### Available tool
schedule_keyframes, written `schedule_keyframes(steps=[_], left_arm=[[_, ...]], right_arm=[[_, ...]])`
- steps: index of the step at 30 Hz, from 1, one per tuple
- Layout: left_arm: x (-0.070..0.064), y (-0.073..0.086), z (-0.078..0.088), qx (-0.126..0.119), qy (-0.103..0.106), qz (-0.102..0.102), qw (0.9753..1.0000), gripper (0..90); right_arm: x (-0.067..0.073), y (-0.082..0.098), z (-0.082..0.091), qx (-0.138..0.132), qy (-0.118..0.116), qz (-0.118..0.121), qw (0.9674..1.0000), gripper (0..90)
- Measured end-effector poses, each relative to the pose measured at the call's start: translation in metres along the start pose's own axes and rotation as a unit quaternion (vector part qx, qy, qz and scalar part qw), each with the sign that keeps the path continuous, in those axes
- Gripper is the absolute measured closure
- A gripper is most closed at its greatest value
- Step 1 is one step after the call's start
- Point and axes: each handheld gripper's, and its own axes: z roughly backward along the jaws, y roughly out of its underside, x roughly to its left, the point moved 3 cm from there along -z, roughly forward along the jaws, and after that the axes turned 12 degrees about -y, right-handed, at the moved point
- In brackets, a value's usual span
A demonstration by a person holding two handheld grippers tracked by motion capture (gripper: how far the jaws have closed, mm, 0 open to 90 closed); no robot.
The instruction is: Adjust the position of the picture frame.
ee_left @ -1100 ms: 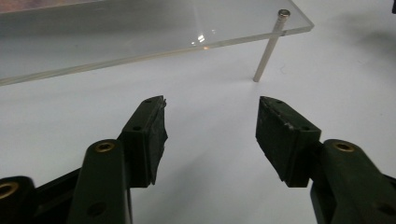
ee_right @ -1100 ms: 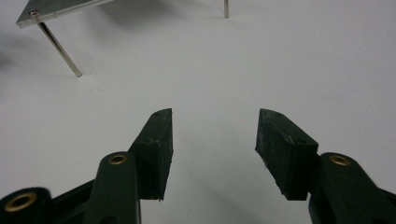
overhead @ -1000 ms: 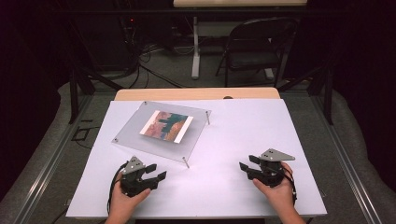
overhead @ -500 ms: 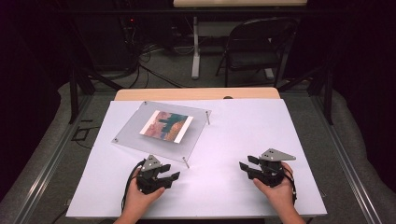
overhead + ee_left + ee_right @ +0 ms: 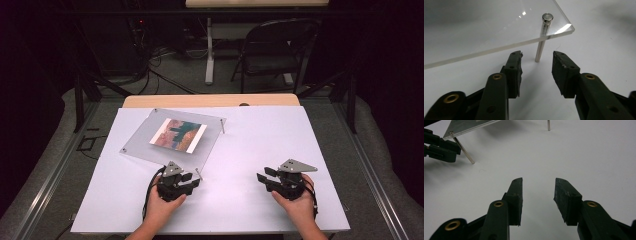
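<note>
The white surface (image 5: 260,145) runs bare across its whole right half and along its near edge, so there is open room around the right hand and between the two hands. The clear acrylic panel (image 5: 145,142) takes up the far left part, one corner near the surface's left edge and another toward the middle. One loose metal pin (image 5: 223,127) stands upright just off the panel's right corner.

The panel is a see-through plate raised off the surface on thin metal standoff pins, with a small colour picture (image 5: 178,135) sandwiched at its middle. In the left gripper view its near corner shows a polished edge, and the corner pin (image 5: 541,42) passes through it, capped by a round silver head, foot resting on the surface.

The left tongs (image 5: 191,180) sit low at the panel's near corner, pointing at that pin; their jaws have just been closing, yet are spread with the pin ahead of the tips, not touched. The left hand grips the body from behind, forearm coming in from the near edge. The right tongs (image 5: 264,176) rest well apart on the right, pointing leftward, jaws also just closing and spread on nothing.
</note>
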Motion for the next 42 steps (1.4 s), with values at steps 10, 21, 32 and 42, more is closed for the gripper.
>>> schedule_keyframes(steps=[10, 21, 32, 42], left_arm=[[-0.005, -0.008, -0.015, -0.007, -0.012, 0.000, 0.9999, 70.6], [-0.011, -0.011, -0.020, -0.013, -0.015, -0.009, 0.9998, 81.8], [-0.009, -0.011, -0.022, -0.012, -0.005, 0.005, 0.9999, 84.9], [-0.001, -0.018, -0.005, -0.027, 0.014, 0.025, 0.9992, 85.5]], right_arm=[[0.000, 0.000, 0.001, 0.003, -0.002, -0.008, 1.0000, 63.7], [0.000, 0.001, 0.000, 0.007, -0.005, -0.012, 0.9999, 64.2], [0.000, 0.001, -0.002, 0.012, -0.005, -0.008, 0.9999, 64.9], [0.000, 0.001, -0.006, 0.017, -0.007, -0.008, 0.9998, 65.1]])
